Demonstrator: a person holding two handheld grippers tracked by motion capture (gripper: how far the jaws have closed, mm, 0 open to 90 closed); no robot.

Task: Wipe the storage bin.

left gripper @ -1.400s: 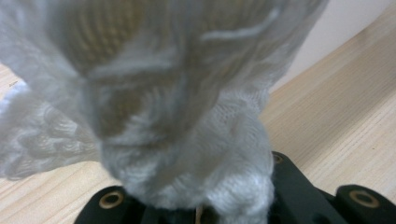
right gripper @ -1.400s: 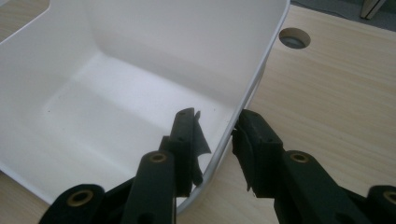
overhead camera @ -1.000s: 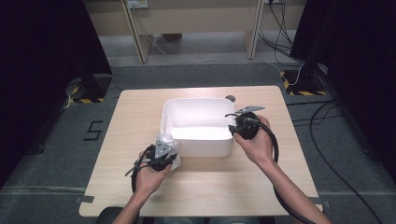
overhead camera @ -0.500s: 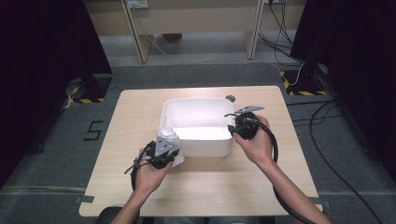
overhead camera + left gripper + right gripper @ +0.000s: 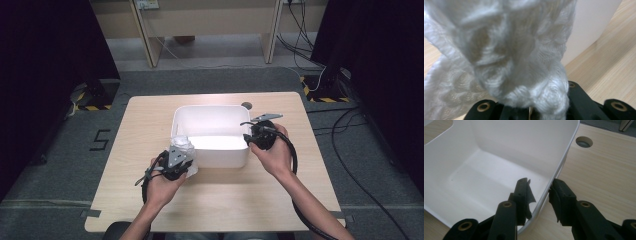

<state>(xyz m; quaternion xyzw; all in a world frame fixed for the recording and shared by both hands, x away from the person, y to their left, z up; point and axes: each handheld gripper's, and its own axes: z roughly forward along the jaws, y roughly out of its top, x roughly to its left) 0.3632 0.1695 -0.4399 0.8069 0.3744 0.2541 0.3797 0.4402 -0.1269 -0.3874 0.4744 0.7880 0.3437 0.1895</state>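
Left gripper (image 5: pixel 181 151) is clamped on a white cloth (image 5: pixel 506 57) beside the tub (image 5: pixel 210 112); right gripper (image 5: pixel 539 191) straddles the tub's rim, jaws just opening, apart.

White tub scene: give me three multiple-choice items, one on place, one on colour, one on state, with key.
1. Where is the left gripper?
A. at the white tub's front left corner
B. inside the tub
C. off the table

2. What colour is the cloth?
A. red
B. white
C. black

3. How do the right gripper's jaws stand?
A. astride the tub's wall
B. clamped on the cloth
C. flat on the floor

A: high view shows it there.
B: left gripper view shows white knit.
A: one jaw inside, one outside.
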